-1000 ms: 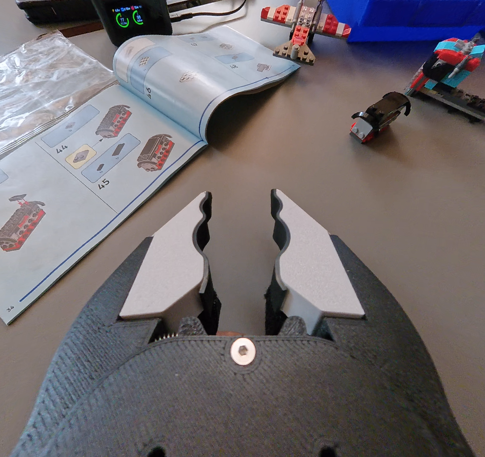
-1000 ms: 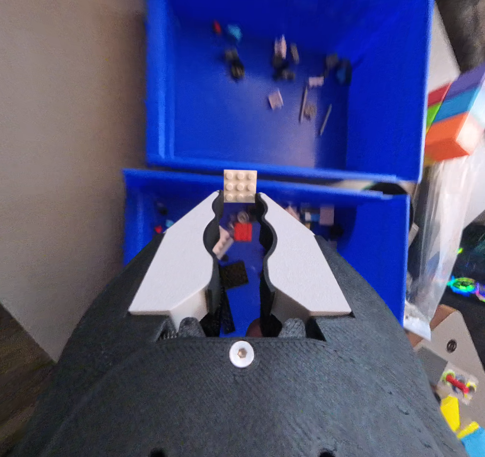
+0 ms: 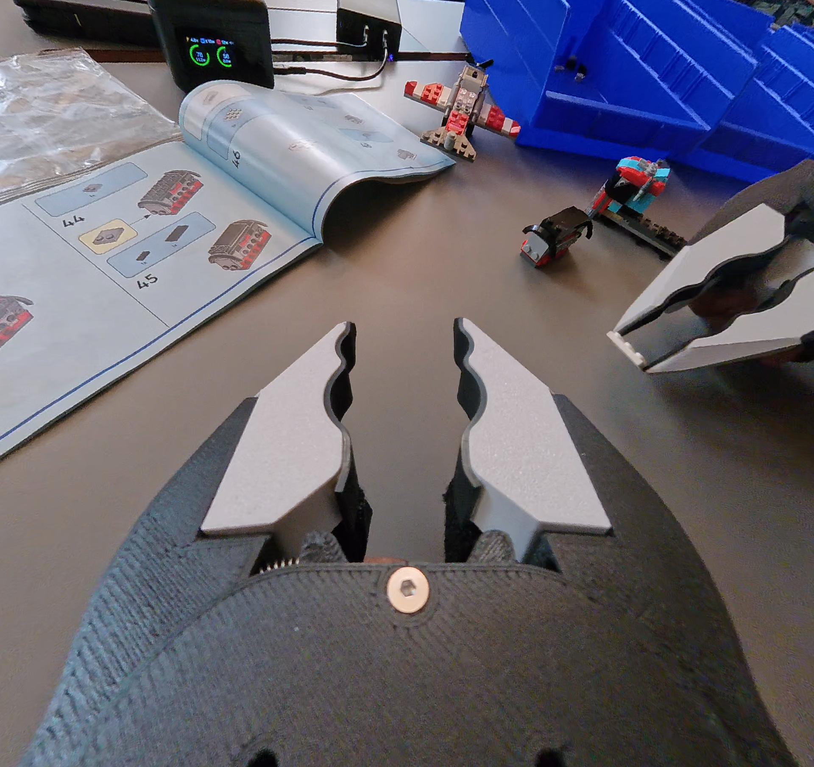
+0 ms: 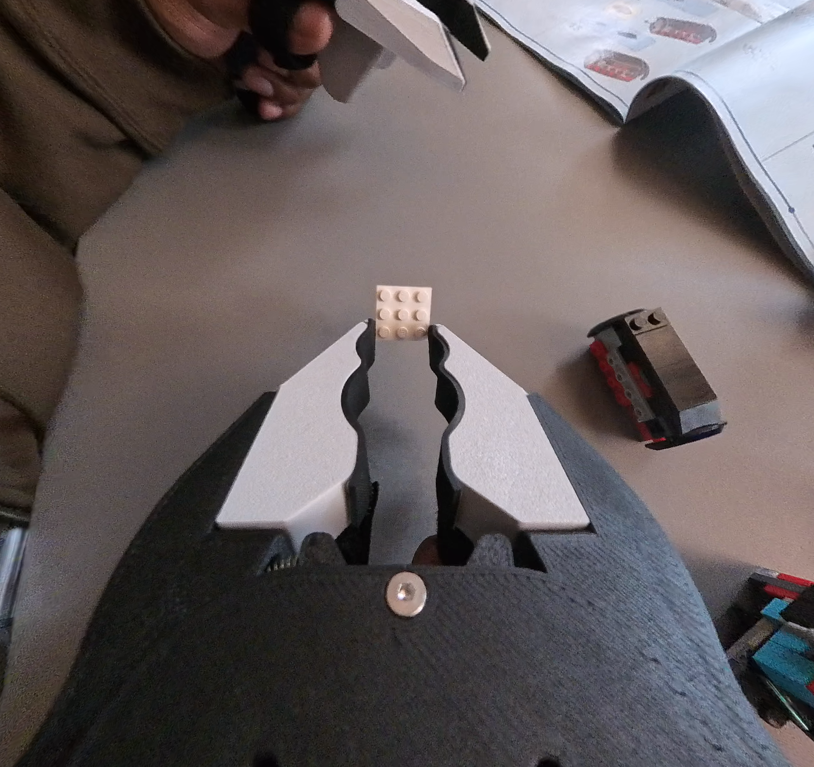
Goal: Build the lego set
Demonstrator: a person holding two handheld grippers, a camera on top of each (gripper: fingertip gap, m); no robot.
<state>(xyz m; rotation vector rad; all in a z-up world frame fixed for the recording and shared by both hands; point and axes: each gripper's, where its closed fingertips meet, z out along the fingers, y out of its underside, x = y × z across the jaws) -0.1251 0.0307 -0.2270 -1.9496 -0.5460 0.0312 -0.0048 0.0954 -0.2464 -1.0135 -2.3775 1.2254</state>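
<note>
Pinching a small white studded plate [image 4: 403, 320] by its lower edge, the right gripper [image 4: 401, 332] hovers over the table [image 4: 440, 217]; the left gripper [image 3: 403, 336] gapes wide, empty, opposite; black-and-red brick block [image 4: 656, 378] lies rightward

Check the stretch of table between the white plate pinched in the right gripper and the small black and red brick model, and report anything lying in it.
Nothing visible lies there. The right gripper pinches the white plate by its lower edge, above bare grey table. The black and red model sits to its right, apart. The open booklet lies farther off.
</note>
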